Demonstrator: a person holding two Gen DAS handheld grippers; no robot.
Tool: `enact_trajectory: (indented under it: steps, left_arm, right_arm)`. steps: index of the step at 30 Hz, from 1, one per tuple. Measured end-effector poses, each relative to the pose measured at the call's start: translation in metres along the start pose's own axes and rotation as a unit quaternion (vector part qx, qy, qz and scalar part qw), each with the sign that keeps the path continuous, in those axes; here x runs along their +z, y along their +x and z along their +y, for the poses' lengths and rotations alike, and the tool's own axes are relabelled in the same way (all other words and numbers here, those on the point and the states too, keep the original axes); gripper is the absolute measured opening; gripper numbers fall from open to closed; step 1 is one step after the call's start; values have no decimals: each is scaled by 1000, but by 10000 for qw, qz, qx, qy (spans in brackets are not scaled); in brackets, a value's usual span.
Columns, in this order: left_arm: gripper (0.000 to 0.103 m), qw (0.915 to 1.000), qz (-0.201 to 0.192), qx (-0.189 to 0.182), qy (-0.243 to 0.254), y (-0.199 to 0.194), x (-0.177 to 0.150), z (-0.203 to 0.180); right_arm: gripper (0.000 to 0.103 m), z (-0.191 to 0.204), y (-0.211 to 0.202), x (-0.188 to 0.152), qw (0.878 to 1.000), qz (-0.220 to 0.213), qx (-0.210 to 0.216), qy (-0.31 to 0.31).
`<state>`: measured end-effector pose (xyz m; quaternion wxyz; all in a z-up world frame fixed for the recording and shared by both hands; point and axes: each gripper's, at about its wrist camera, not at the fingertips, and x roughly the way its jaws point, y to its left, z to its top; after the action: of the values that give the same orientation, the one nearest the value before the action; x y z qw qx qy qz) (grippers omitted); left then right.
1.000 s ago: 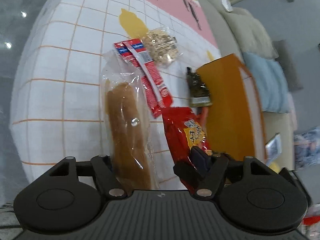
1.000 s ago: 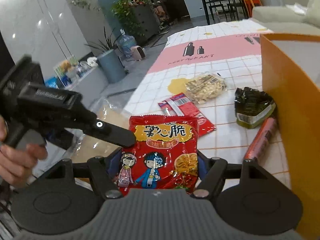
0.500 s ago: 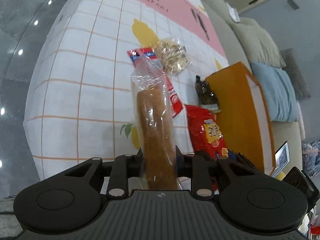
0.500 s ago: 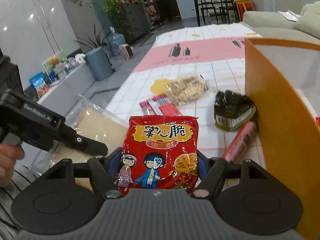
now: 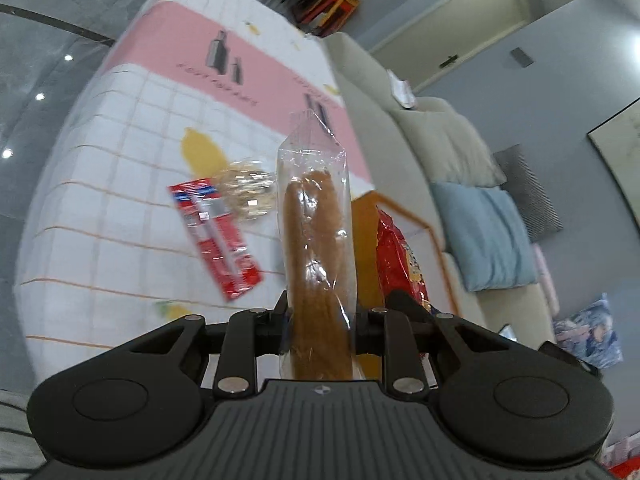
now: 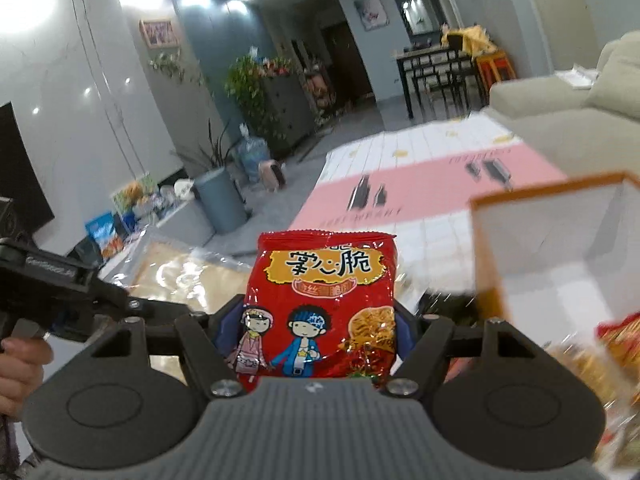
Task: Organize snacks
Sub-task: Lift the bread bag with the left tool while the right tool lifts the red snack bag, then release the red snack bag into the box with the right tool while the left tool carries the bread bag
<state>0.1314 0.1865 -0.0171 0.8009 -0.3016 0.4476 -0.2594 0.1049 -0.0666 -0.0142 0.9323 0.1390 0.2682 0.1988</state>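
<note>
My left gripper [image 5: 320,316] is shut on a long bread loaf in a clear bag [image 5: 318,248] and holds it upright above the table. My right gripper [image 6: 320,320] is shut on a red noodle-snack packet [image 6: 324,300], lifted beside the orange box [image 6: 532,248]; the packet also shows in the left wrist view [image 5: 400,260] next to the box [image 5: 366,232]. In the right wrist view the left gripper [image 6: 60,288] and the bagged bread [image 6: 188,276] sit at the left.
A red wafer pack [image 5: 216,236] and a clear bag of nuts [image 5: 248,192] lie on the checked tablecloth [image 5: 120,160]. More snacks [image 6: 600,360] lie in the box. A beige sofa [image 5: 440,152] is behind the table.
Both grippers have risen off the table with their loads. The bread now stands higher and upright; the red packet has moved up level with the box's open top.
</note>
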Motion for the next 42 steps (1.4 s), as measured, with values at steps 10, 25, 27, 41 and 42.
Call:
enact_trajectory:
  steps: [10, 25, 27, 41, 42]
  left_arm:
    - [28, 9982, 116, -541, 217, 53, 12, -68]
    - [28, 9955, 199, -881, -297, 119, 16, -84]
    - [28, 9949, 248, -916, -351, 120, 15, -76]
    - [28, 9869, 379, -1378, -752, 117, 23, -16]
    - [28, 9868, 379, -1389, -743, 116, 24, -14]
  right_arm:
    - [70, -104, -44, 45, 9888, -288, -763, 1252]
    - [70, -154, 5, 46, 9818, 573, -1106, 1436]
    - [70, -155, 16, 45, 9805, 680, -1036, 1527]
    - [72, -178, 69, 35, 9644, 1222, -1241, 1993]
    - [74, -176, 73, 36, 9663, 1314, -1231, 1838]
